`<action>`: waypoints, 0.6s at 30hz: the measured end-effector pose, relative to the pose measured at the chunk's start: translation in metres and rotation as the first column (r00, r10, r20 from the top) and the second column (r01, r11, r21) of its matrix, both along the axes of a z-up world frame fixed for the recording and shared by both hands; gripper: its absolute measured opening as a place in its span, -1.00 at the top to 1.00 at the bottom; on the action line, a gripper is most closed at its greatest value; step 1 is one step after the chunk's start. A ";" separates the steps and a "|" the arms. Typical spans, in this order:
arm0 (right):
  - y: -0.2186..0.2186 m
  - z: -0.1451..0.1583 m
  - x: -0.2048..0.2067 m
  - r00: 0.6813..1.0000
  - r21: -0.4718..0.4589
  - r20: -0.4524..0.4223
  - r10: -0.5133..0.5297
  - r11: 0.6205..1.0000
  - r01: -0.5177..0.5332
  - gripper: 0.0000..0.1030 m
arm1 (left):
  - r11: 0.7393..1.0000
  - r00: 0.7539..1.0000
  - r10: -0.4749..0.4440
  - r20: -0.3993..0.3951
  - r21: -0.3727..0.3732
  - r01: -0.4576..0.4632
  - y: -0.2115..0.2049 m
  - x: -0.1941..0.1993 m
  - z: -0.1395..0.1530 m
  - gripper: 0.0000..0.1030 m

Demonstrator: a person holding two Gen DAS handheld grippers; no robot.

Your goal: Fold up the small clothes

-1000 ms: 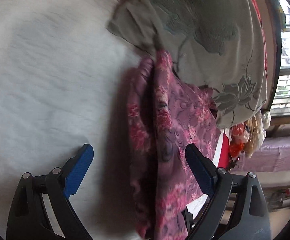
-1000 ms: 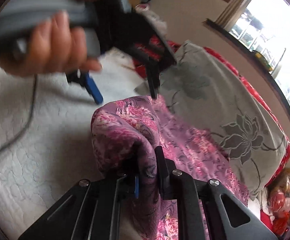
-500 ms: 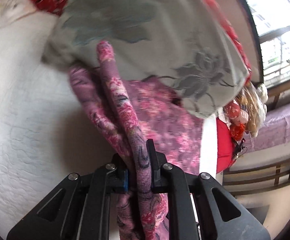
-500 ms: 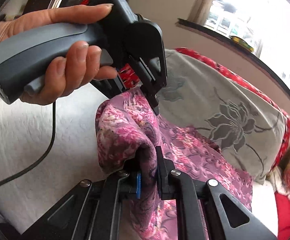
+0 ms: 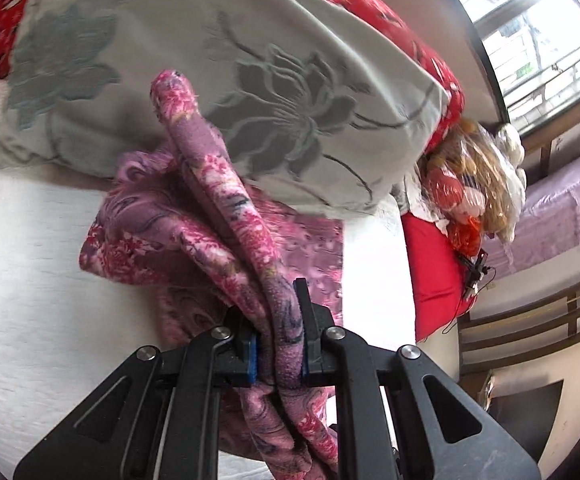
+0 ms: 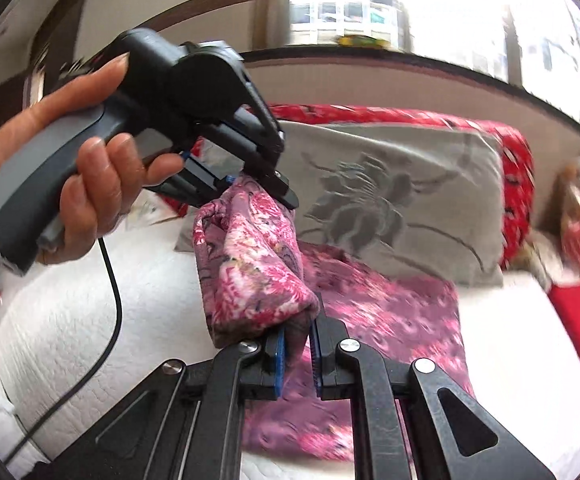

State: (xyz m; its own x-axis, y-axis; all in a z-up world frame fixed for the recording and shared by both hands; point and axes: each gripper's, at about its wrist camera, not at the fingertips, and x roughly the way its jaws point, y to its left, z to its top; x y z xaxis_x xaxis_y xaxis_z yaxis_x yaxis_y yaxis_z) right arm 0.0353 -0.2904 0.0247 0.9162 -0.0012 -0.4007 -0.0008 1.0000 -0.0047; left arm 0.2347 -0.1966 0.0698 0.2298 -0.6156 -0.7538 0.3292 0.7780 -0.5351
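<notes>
Pink-and-purple floral fabric garment (image 6: 257, 264) hangs above the white quilted bedspread (image 6: 69, 320), pinched by the left gripper (image 5: 277, 354) and right gripper (image 6: 297, 354) alike, so both edges should travel level and taut, aligning before lowering.

A home bedroom, by the look of it. White quilted bedspread (image 6: 69, 320) underfoot, grey flower-patterned pillow (image 6: 402, 208) leaning on a red floral quilt (image 6: 514, 184), barred window (image 5: 538, 40) above. Off to the side, a wooden-framed couch with lilac cover (image 5: 562, 208).
</notes>
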 end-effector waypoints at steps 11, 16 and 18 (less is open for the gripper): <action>-0.091 -0.024 -0.027 0.993 0.248 -0.054 -0.105 0.962 0.115 0.84 | 0.992 0.995 -0.097 -0.032 0.081 0.099 -0.108 -0.017 -0.024 0.78; -0.128 -0.042 -0.034 0.984 0.353 -0.100 -0.149 0.919 0.175 0.84 | 0.982 0.990 -0.127 -0.055 0.132 0.133 -0.149 -0.022 -0.050 0.72; -0.141 -0.053 -0.035 0.978 0.396 -0.136 -0.156 0.897 0.198 0.84 | 0.984 0.992 -0.101 -0.074 0.139 0.111 -0.154 -0.023 -0.059 0.65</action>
